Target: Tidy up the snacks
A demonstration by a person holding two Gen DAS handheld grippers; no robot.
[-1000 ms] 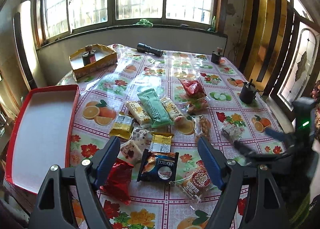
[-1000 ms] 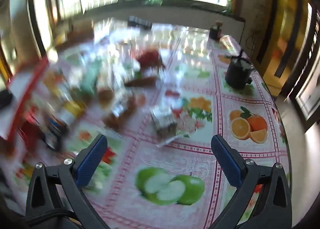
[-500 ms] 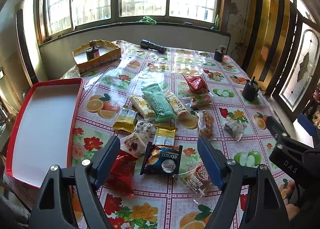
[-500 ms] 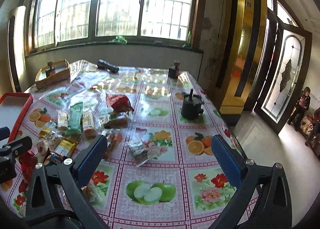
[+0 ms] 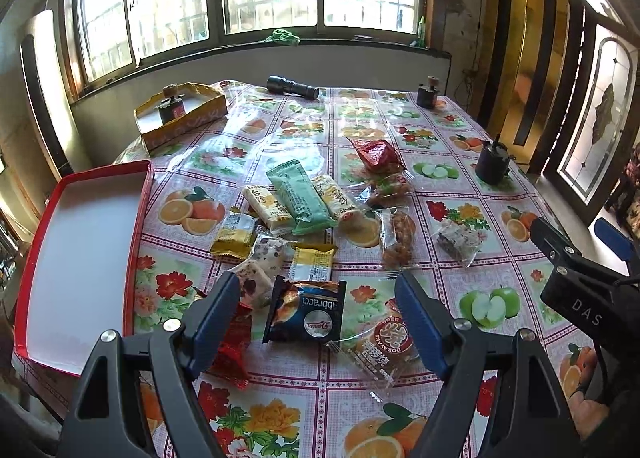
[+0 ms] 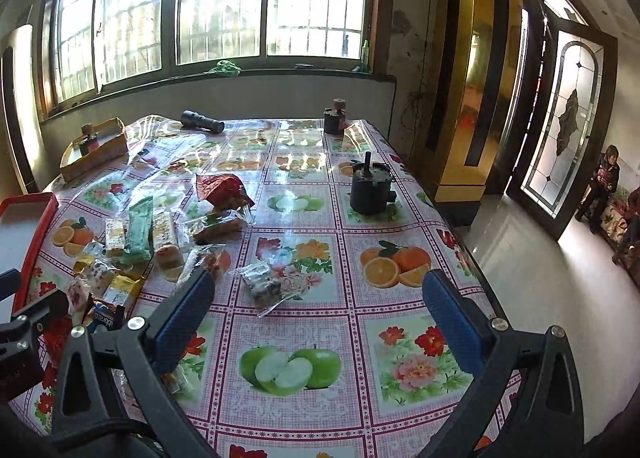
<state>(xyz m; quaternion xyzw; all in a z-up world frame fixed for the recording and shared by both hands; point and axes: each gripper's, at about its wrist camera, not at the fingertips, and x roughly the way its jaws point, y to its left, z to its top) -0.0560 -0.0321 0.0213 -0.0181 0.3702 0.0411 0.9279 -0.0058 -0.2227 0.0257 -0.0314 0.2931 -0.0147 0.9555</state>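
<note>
Several wrapped snacks lie scattered on the fruit-patterned tablecloth [image 5: 500, 298]. A dark blue packet [image 5: 306, 312] lies straight ahead of my left gripper [image 5: 318, 316], which hangs open above the table's near edge. A green bar [image 5: 300, 194], a red crinkled bag [image 5: 376, 154] and a clear-wrapped nougat [image 5: 458, 238] lie farther off. An empty red tray [image 5: 80, 254] with a white floor sits at the left. My right gripper [image 6: 320, 320] is open above the table's right part, the clear-wrapped nougat [image 6: 262, 284] just ahead of it. Its fingers hold nothing.
A yellow box [image 5: 180, 116] with a small jar stands at the back left. A black flashlight [image 5: 292, 87] lies at the far edge. A dark pot [image 6: 370, 188] and a small jar [image 6: 335, 122] stand on the right side. A person [image 6: 602, 182] stands beyond the doorway.
The right gripper has pulled back and steadied, its view going from blurred and close to the table to a wider look. The left gripper barely moved. Both stayed open.
</note>
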